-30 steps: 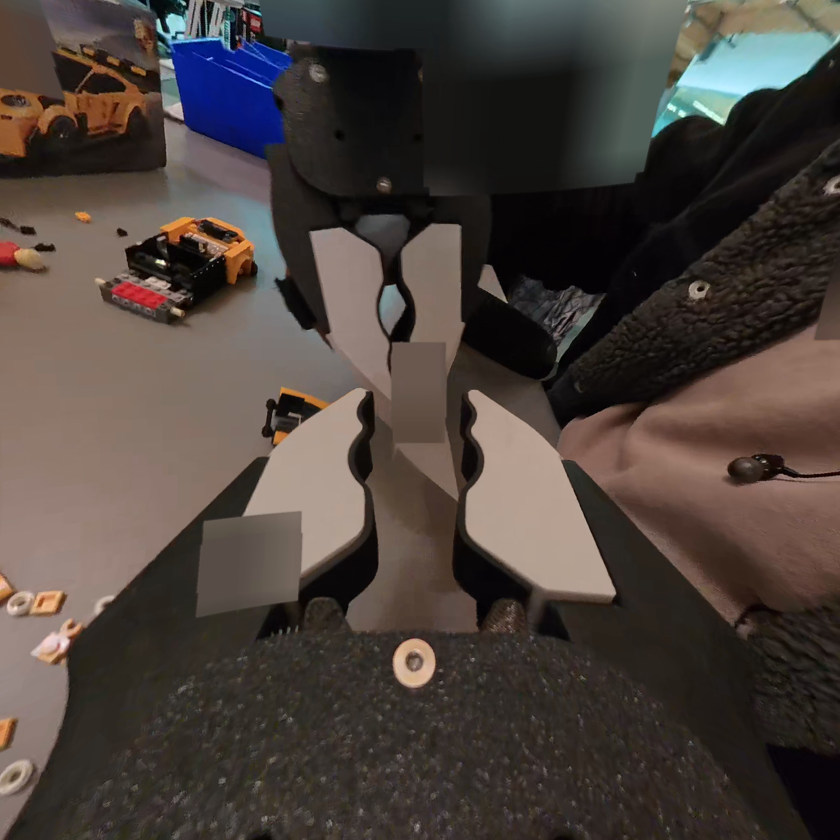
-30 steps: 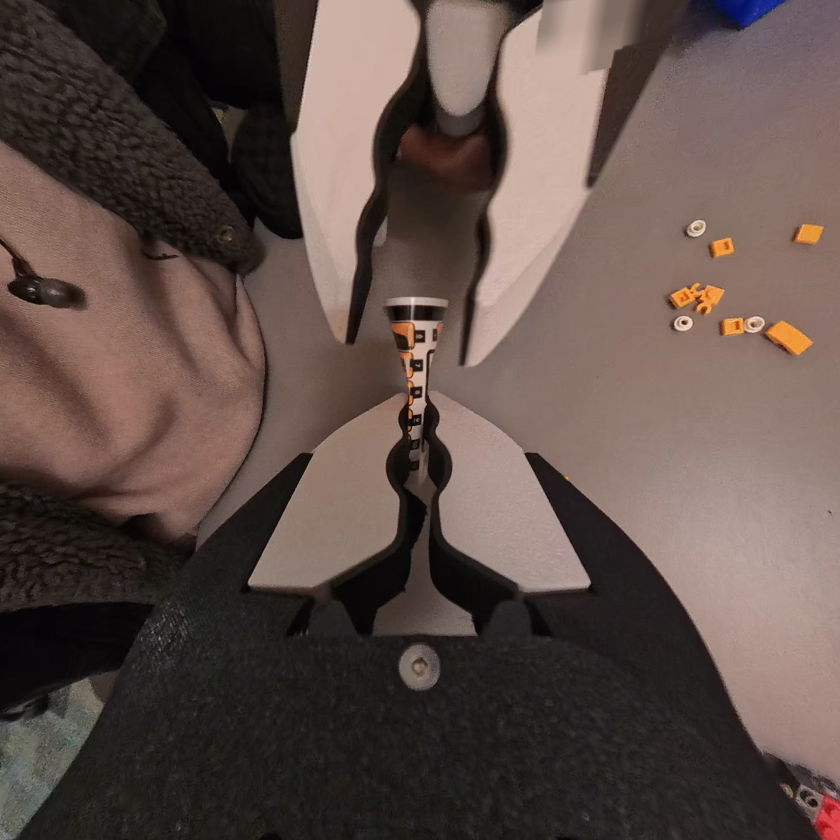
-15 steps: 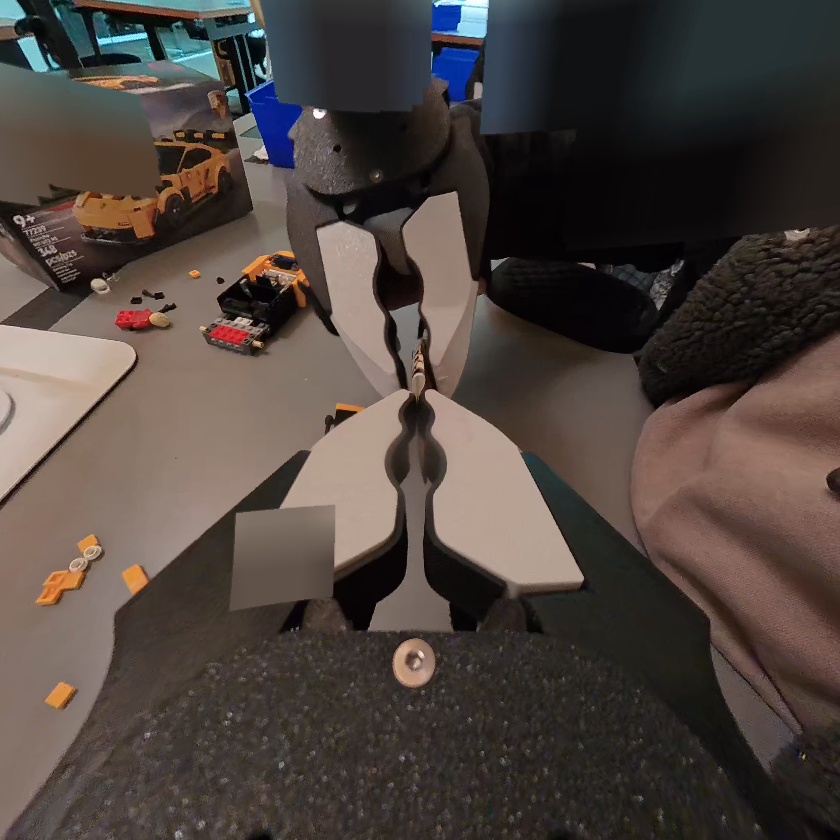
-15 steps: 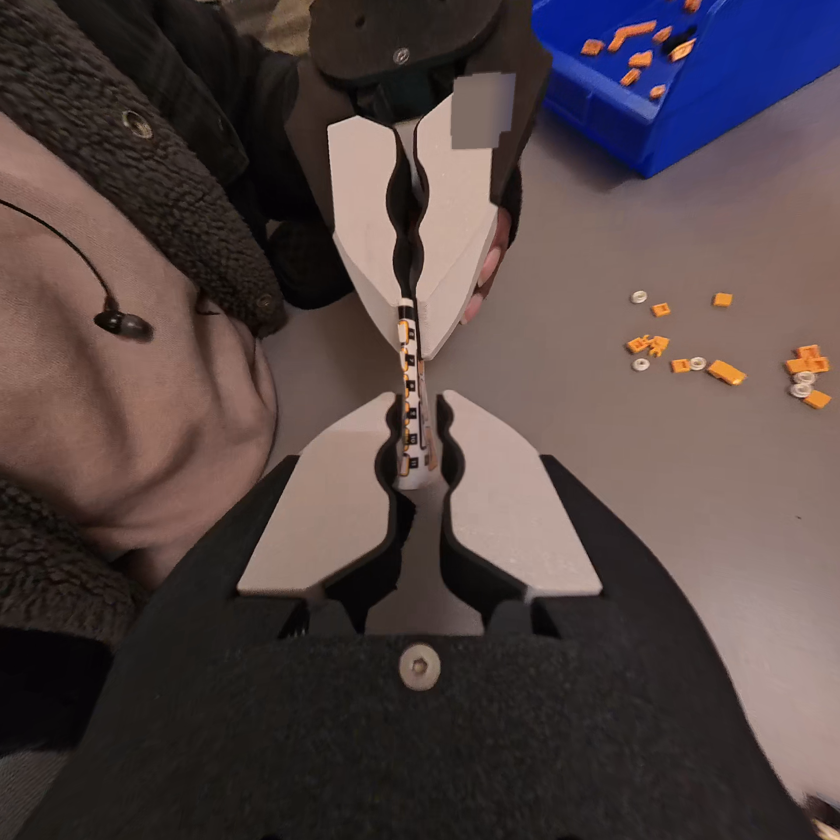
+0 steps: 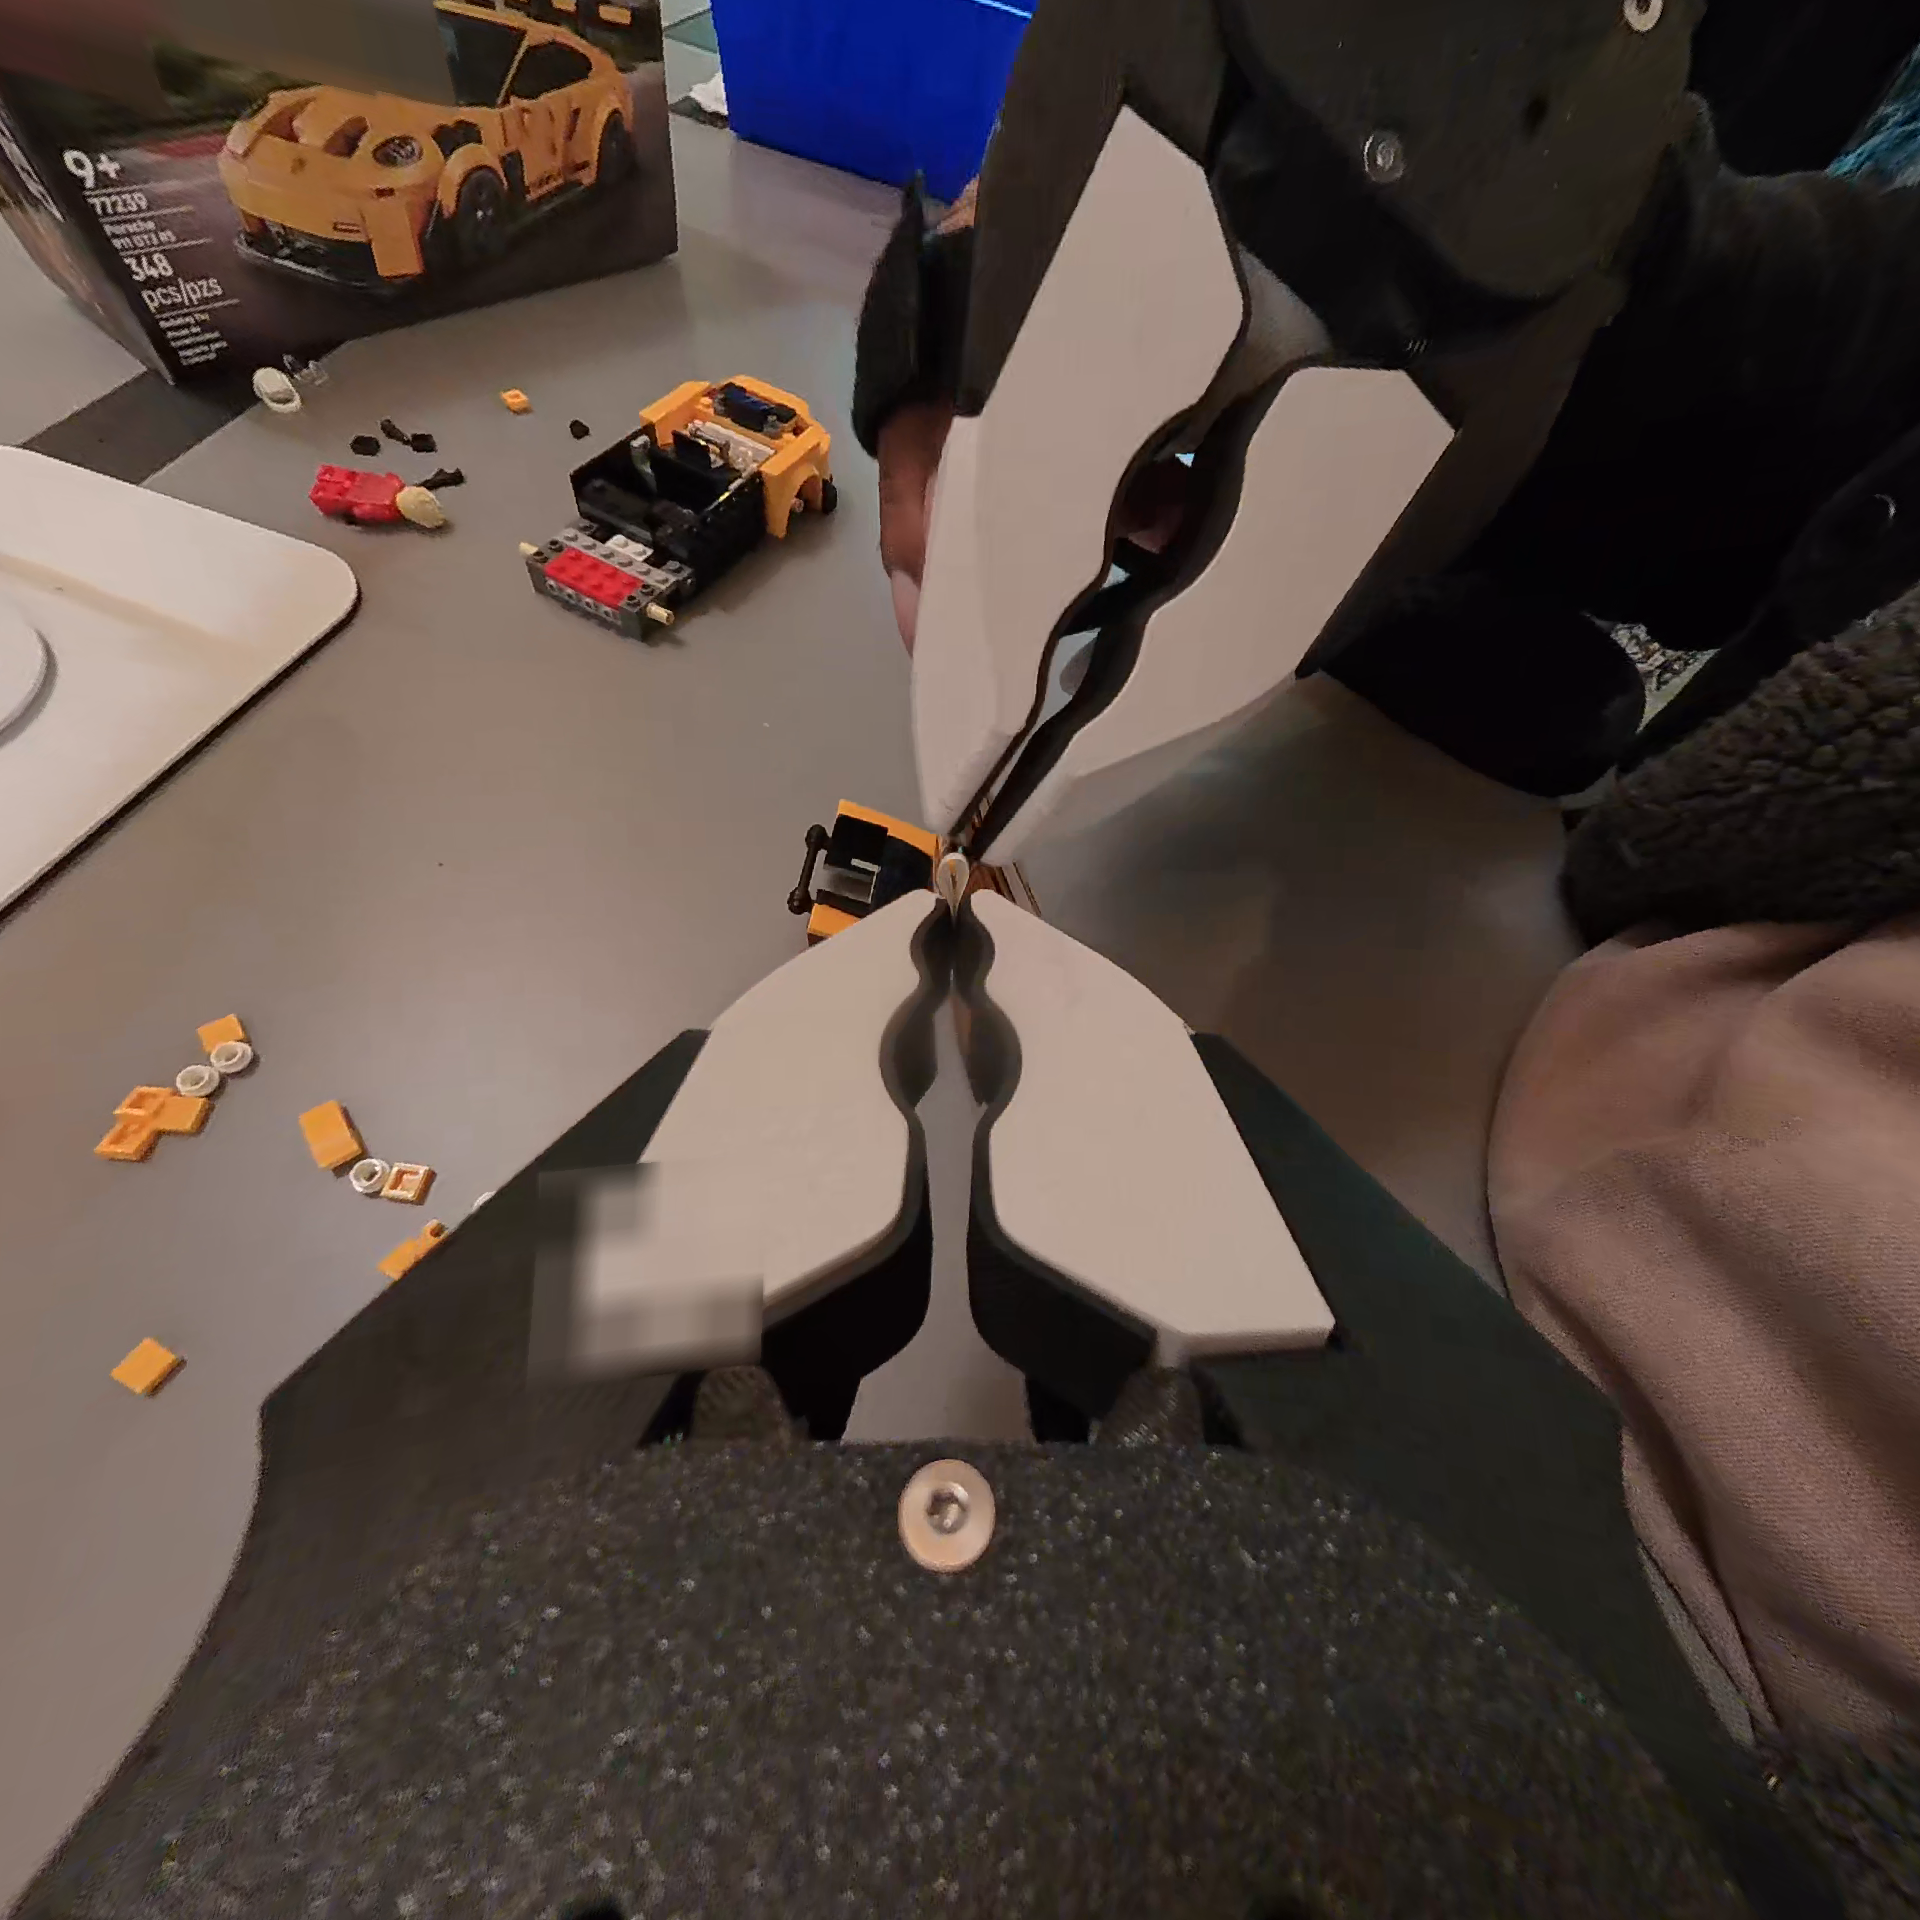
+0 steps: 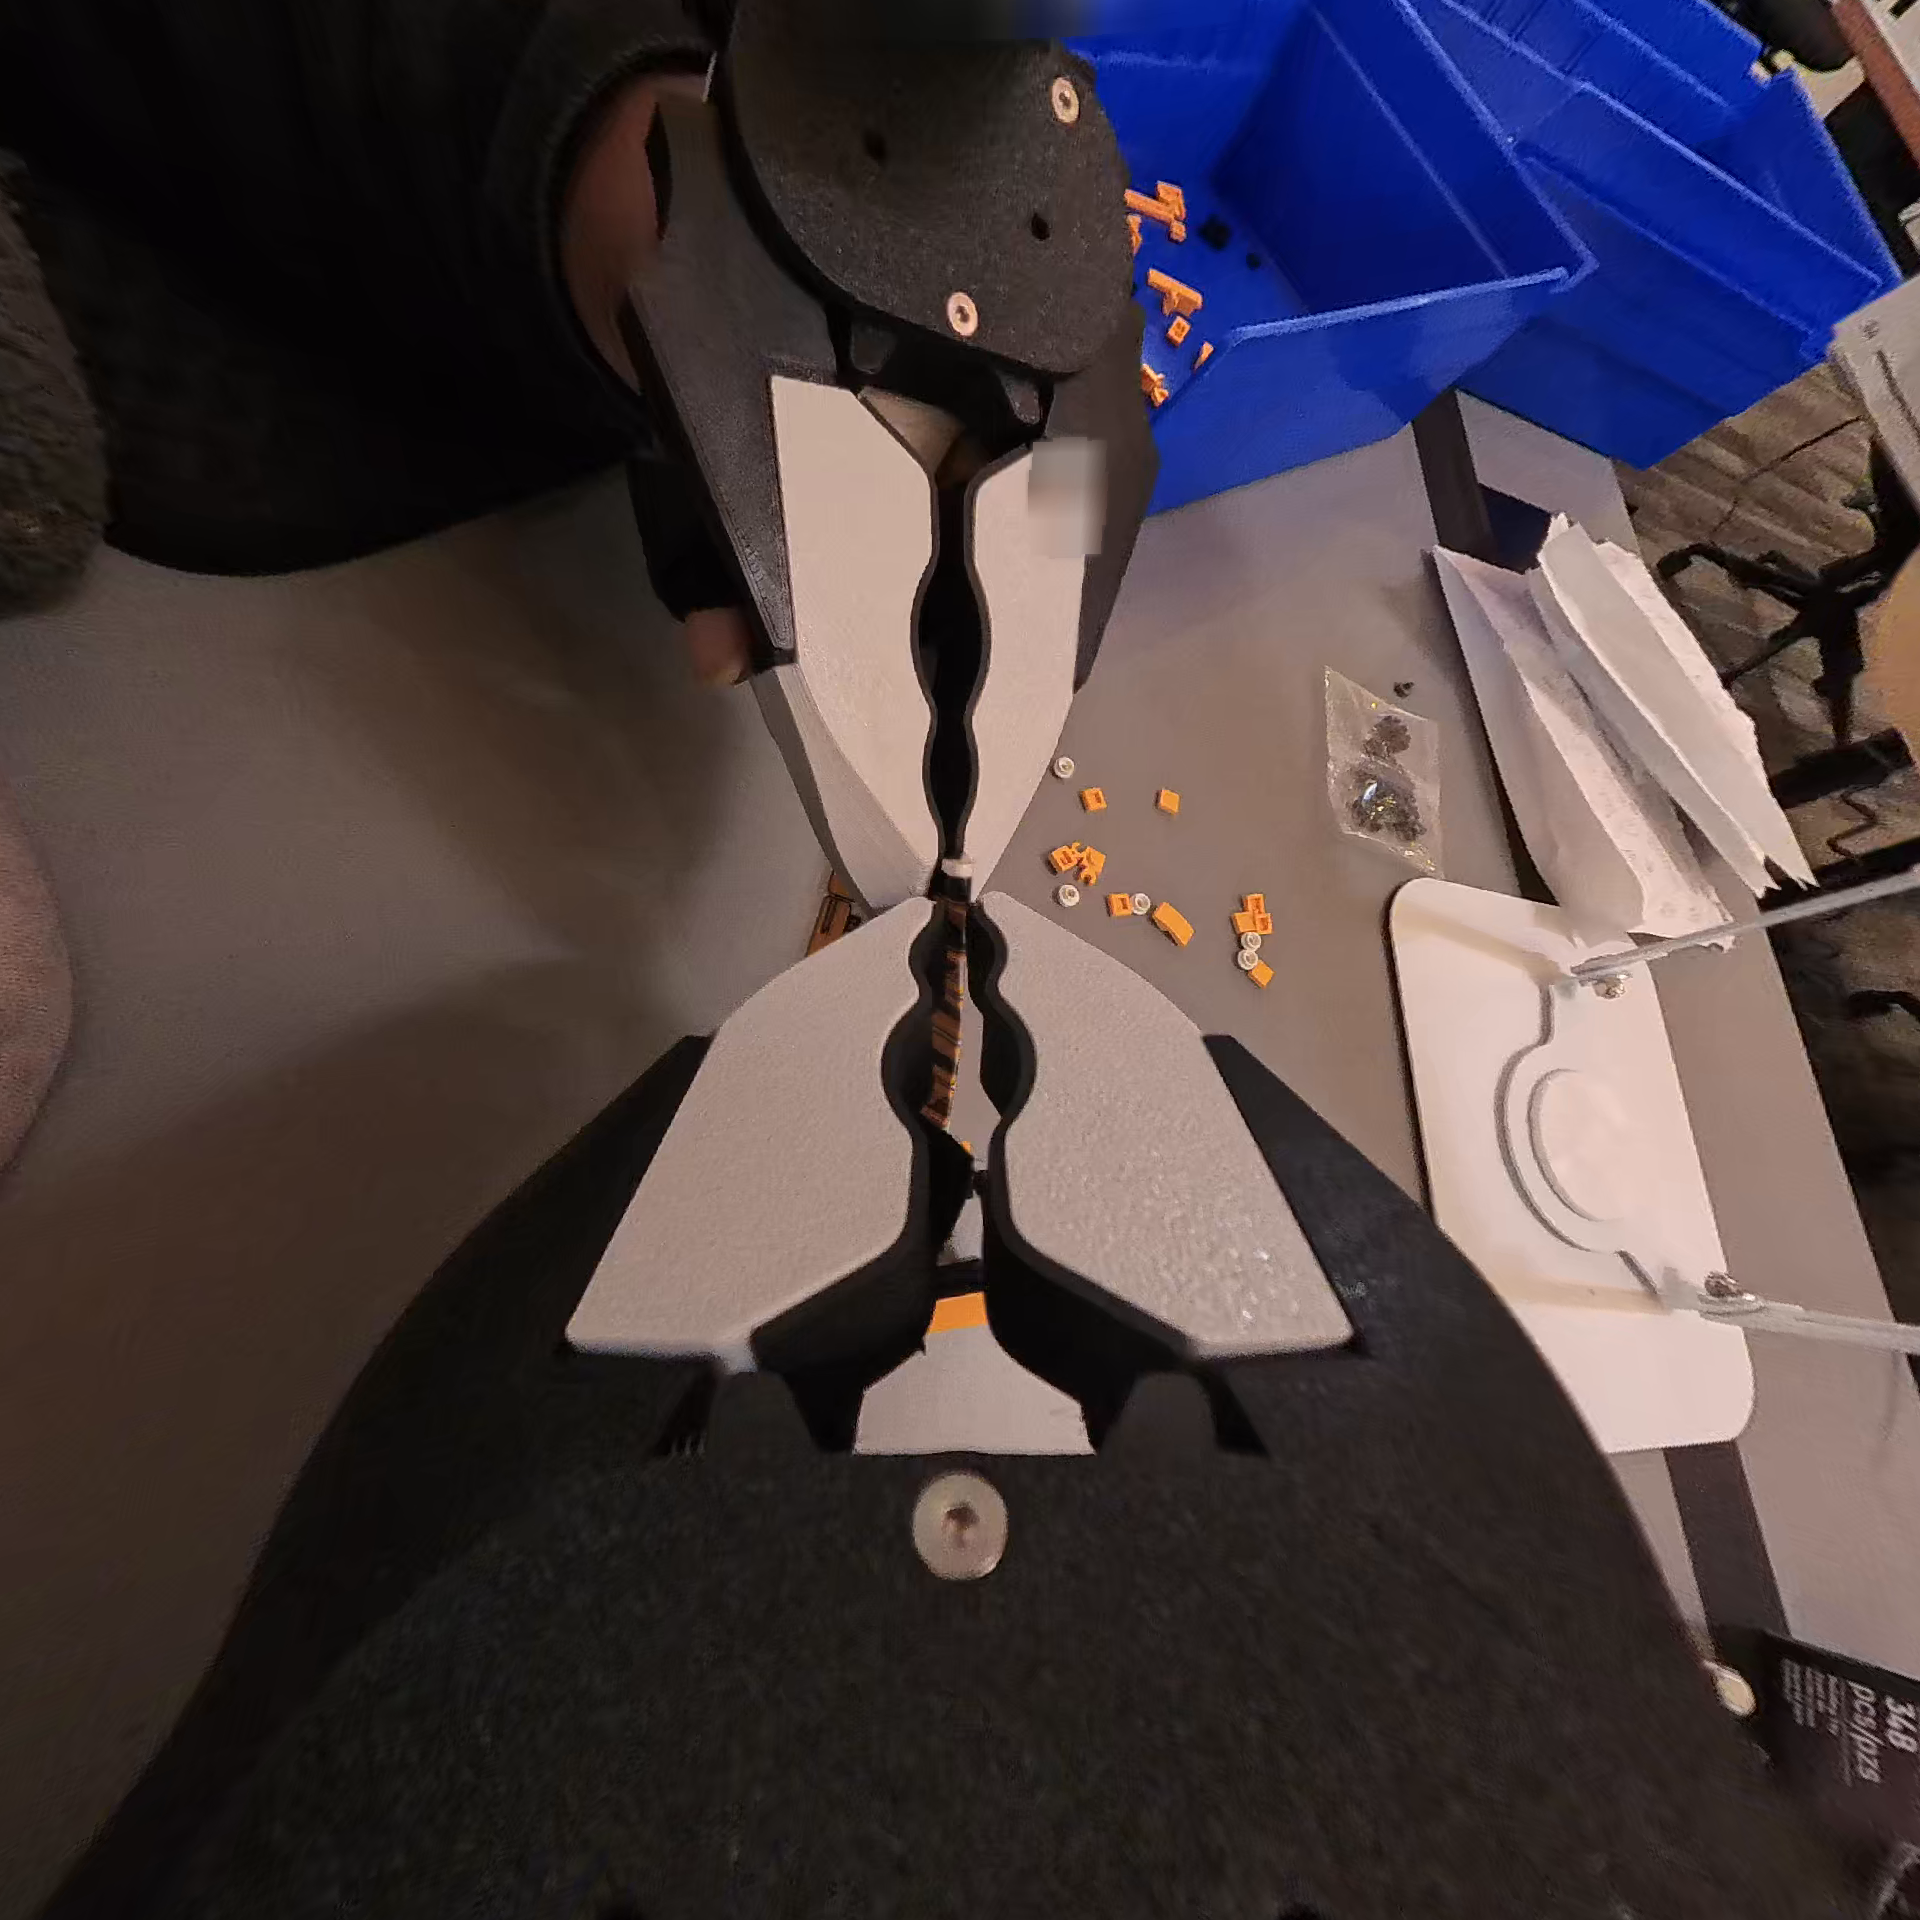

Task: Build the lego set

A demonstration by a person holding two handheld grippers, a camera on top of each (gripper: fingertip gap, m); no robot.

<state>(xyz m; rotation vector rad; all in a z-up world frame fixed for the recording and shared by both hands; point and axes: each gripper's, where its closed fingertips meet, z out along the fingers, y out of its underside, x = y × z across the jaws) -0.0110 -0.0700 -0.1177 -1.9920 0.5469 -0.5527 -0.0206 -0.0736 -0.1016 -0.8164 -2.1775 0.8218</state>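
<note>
Left hand-held gripper (image 5: pixel 951 914) and right hand-held gripper (image 6: pixel 954 925) tip to tip above worktop (image 5: pixel 520 831), both pinching one sticker sheet (image 6: pixel 948 1039) edge-on. Half-built car (image 5: pixel 686 499) well apart.

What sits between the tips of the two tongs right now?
A thin sticker sheet, edge-on, bridges left tongs and right tongs; both pinch it. Clearest in the right wrist view.

Dim warm indoor light, soft shadows on the grey table (image 5: pixel 520 831), strong wide-angle bending at edges, slight blur near borders.
</note>
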